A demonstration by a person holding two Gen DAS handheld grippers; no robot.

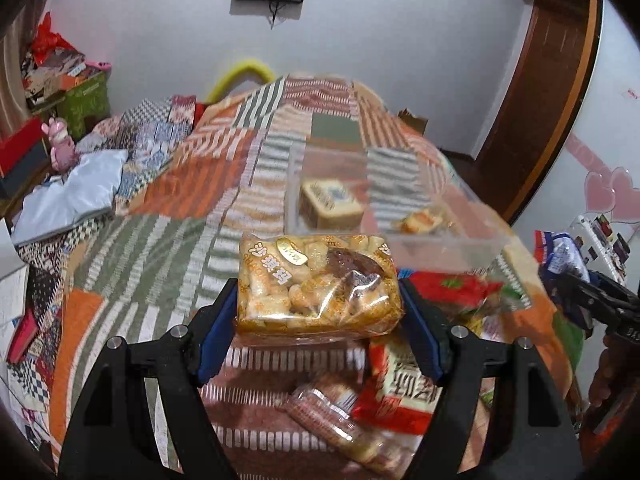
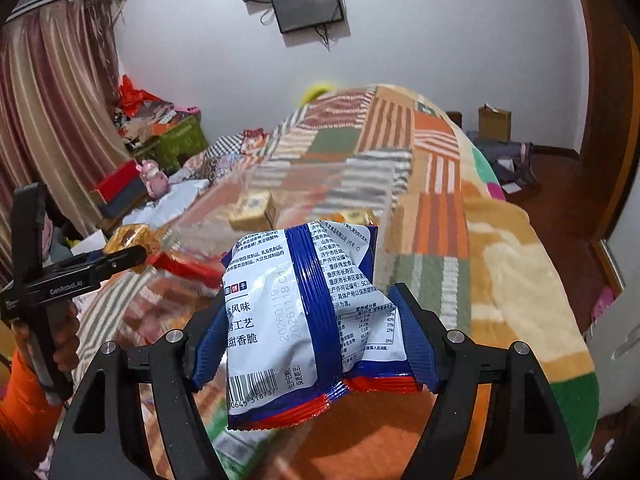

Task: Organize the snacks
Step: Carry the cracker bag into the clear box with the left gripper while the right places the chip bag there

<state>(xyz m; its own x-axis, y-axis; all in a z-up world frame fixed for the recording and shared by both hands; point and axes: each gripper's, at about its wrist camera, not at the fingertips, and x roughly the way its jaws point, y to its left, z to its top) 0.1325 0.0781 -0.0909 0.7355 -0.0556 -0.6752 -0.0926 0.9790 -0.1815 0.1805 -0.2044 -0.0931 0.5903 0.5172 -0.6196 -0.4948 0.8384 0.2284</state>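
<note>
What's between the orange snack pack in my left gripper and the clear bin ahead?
Nothing visible. The orange snack pack hangs just short of the clear bin, whose near wall it must clear; two snacks already lie inside.

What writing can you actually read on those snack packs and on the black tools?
"沙琪玛": clear bag of golden puffed-rice squares, held by the left gripper.
"20260119" and "20261118", faint: white-and-blue foil snack bag, held by the right gripper.
"风味", "工艺", "甜香脆": same bag.
"0645 318737", under its barcode; start cut off.
"GenRobot.AI": the left gripper's black body, seen from the right wrist.
Nutrition table and address lines: too small.
Red-and-white snack packet: large characters, partly hidden.
</note>
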